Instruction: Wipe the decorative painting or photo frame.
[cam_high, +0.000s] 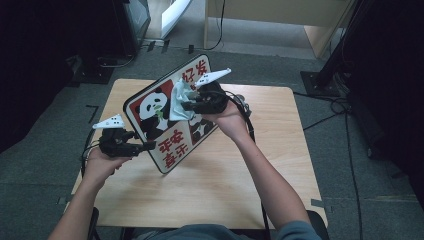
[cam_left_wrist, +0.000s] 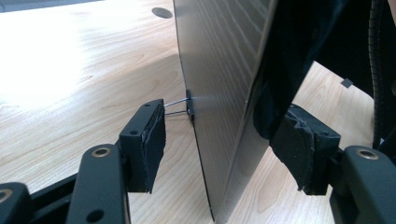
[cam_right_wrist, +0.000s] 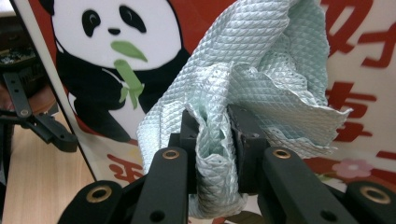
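Wiping is the step I judge to be in hand: I hold a panda sign board (cam_high: 160, 125) up off the table (cam_high: 280, 165) with my left gripper (cam_high: 142, 146) while my right gripper (cam_high: 186, 105) presses a pale green cloth (cam_high: 179, 102) against its printed face.

In the high view the board stands tilted, its lower corner near the middle of the table and its top edge leaning away toward the far side. The left gripper sits at the board's left lower edge. In the left gripper view the board's thin edge (cam_left_wrist: 219, 140) runs between the two jaws, but both pads stand visibly apart from it, so the jaws look open around the edge and not pinching it; a small metal clip (cam_left_wrist: 187, 106) on the grey back face lies just beside the left pad. I cannot tell what else keeps the board up.

In the right gripper view the jaws are closed on a bunched fold of the waffle-textured cloth (cam_right_wrist: 252, 74), which billows up against the panda picture (cam_right_wrist: 107, 51) and the red characters.

My left forearm comes in low from the left, wrist roughly level; my right arm reaches forward across the table with the hand turned inward, toward the board's face.

Next I judge I need to tighten the left jaws on the edge so the board does not swing, then drag the cloth across the print with steady pressure.
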